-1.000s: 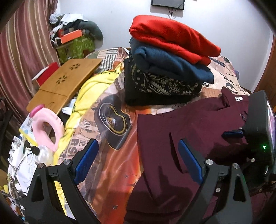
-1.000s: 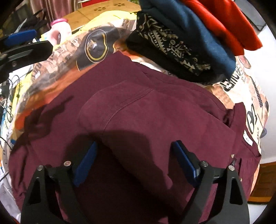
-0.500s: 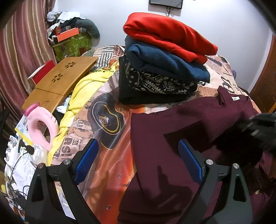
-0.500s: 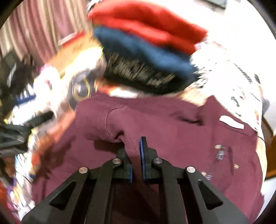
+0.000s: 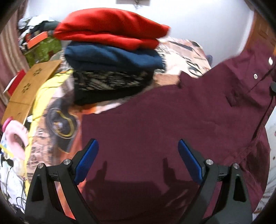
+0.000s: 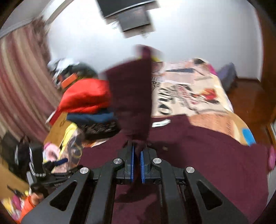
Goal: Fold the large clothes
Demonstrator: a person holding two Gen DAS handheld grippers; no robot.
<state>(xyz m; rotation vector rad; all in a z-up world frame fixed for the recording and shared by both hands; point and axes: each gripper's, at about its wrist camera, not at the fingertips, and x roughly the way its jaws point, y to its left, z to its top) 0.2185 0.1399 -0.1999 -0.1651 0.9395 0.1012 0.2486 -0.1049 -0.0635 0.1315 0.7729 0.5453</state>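
Observation:
A maroon shirt [image 5: 172,120] lies on the printed bedspread [image 5: 182,56]. Its right side is lifted, with snap buttons showing at the upper right. My left gripper [image 5: 138,160] is open and empty, just above the shirt's near part. My right gripper [image 6: 136,160] is shut on a fold of the maroon shirt [image 6: 215,155]. A strip of the cloth [image 6: 132,96] stands up from the jaws, blurred by motion. The left gripper also shows in the right wrist view [image 6: 57,163] at the lower left.
A stack of folded clothes, red [image 5: 110,29] on blue [image 5: 113,58] on black patterned [image 5: 110,84], stands at the back of the bed. A yellow cloth [image 5: 44,89], a wooden lap table [image 5: 29,86] and a pink pillow [image 5: 15,139] lie left. A wall screen [image 6: 127,15] hangs behind.
My right gripper shut on a fold of the shirt and has lifted it, raising the shirt's right side. My left gripper stayed open and moved closer over the shirt.

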